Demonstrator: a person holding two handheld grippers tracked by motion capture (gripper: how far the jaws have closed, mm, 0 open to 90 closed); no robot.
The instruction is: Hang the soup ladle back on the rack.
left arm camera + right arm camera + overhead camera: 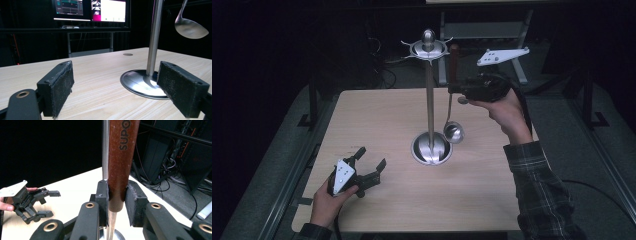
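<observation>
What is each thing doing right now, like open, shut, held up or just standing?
Ladle: held up off the table, bowl hanging down, brown handle clamped.
Right hand-held gripper: shut on the ladle's handle, beside the stand's top.
Left hand-held gripper: open, nothing between its jaws, low over the table.
Stand: upright on the table.

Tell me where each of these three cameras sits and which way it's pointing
High view: above the person's side, facing forward and down at the table; both hands, forearms show.
Left gripper view: low on the left gripper, along its open jaws toward the stand.
Right gripper view: on the right gripper, jaws clamping the ladle.
Shared: stand, ladle.
</observation>
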